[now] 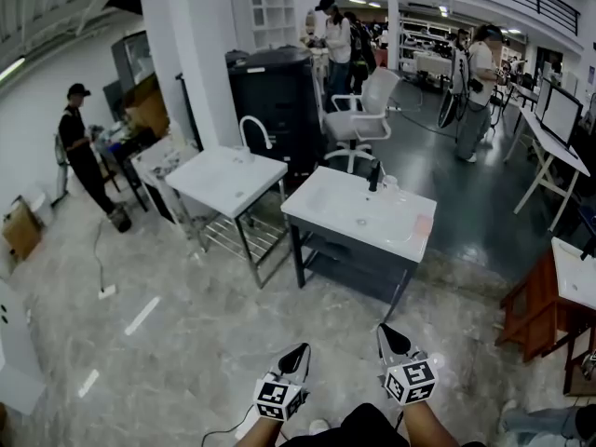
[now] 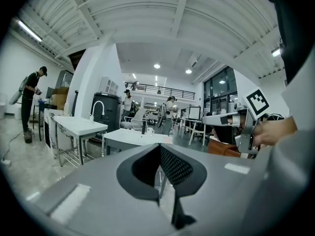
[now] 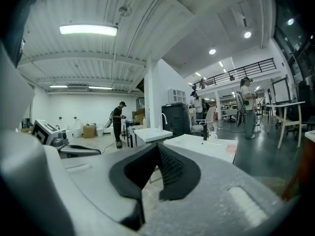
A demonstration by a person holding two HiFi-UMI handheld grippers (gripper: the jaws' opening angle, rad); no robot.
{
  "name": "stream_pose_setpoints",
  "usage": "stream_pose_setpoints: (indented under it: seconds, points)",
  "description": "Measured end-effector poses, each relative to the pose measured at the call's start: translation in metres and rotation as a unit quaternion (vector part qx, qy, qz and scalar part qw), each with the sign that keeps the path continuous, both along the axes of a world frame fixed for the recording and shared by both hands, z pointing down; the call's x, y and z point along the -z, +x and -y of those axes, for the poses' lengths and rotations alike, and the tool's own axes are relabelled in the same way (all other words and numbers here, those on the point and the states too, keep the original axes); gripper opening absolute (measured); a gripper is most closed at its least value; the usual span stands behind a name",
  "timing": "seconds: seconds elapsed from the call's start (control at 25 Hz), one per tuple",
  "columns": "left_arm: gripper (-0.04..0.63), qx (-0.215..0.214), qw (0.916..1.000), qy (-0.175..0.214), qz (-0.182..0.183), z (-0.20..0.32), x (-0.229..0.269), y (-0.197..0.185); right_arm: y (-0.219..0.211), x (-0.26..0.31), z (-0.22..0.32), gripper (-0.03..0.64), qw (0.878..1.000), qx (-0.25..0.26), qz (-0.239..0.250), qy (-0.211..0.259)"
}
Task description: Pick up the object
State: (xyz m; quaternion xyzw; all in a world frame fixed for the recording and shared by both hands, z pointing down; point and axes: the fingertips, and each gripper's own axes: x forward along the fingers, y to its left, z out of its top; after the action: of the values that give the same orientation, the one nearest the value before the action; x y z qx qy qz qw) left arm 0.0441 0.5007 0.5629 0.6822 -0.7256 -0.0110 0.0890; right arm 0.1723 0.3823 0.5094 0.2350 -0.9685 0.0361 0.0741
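both jaws shut, empty: left gripper [image 1: 302, 350], right gripper [image 1: 386, 331]. target unclear; my guess is the pink pad [image 1: 424, 223] at the right edge of the sink surface [image 1: 345, 208], well ahead. right gripper is nearer. pad axis too small to tell.

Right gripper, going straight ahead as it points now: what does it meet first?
The right gripper would probably meet the nearer white sink table first, around its front edge; depth is unclear.
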Motion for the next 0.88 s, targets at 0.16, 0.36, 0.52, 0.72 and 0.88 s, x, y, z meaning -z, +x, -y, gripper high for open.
stream_pose_setpoints:
  seconds: [0.16,0.36,0.52,0.72,0.88]
  points:
    - [0.018,-0.009,0.9999,-0.005,-0.002,0.01,-0.003,-0.001,-0.003,0.0,0.01,0.003,1.0,-0.002,-0.002,0.003]
    - [0.018,-0.013,0.9999,-0.01,-0.002,0.034,-0.007,-0.007,-0.013,-0.007,0.027,0.003,1.0,0.004,-0.005,-0.003]
    - [0.018,-0.014,0.9998,-0.014,-0.003,0.061,-0.004,-0.009,-0.018,-0.007,0.048,0.003,1.0,0.012,-0.006,-0.007]
    - [0.018,-0.013,0.9998,-0.017,0.001,0.102,-0.003,-0.015,-0.029,-0.01,0.084,0.003,1.0,0.019,-0.015,-0.002]
    - [0.018,-0.012,0.9997,-0.02,-0.001,0.135,-0.003,-0.022,-0.038,-0.011,0.115,0.003,0.999,0.024,-0.027,0.006]
